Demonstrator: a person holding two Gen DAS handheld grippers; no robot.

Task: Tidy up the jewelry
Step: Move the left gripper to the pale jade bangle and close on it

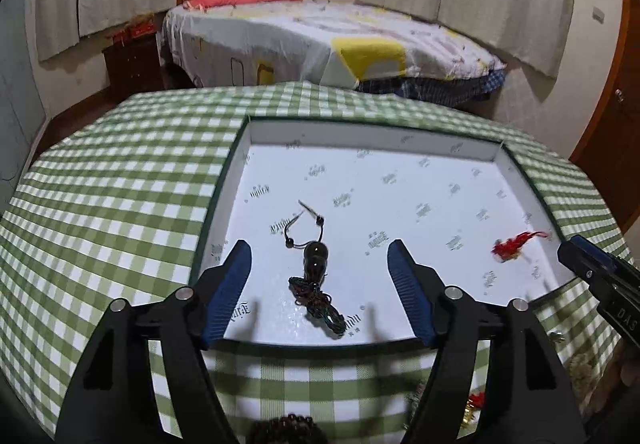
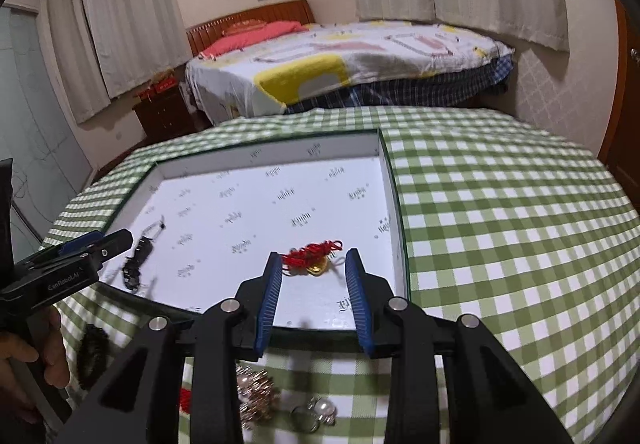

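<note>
A shallow white-lined tray (image 1: 400, 200) with a dark green rim sits on the green checked cloth. In it lies a dark bead pendant on a tangled cord (image 1: 315, 262), between the wide-apart fingers of my left gripper (image 1: 318, 246), which do not touch it. A red knotted charm with a gold piece (image 2: 310, 253) lies at the tray's right side, between the tips of my right gripper (image 2: 313, 255), whose pads stand clear of it. The left wrist view shows the charm (image 1: 516, 242) near the right gripper's tip (image 1: 580, 256). The right wrist view shows the pendant (image 2: 134, 264) by the left gripper (image 2: 108, 242).
On the cloth in front of the tray lie a dark bead bracelet (image 2: 92, 348), a gold and silver cluster (image 2: 256, 392), a pearl ring piece (image 2: 320, 410) and a red item (image 2: 185, 400). A hand (image 2: 24, 356) holds the left gripper. A bed (image 1: 320, 36) stands beyond the table.
</note>
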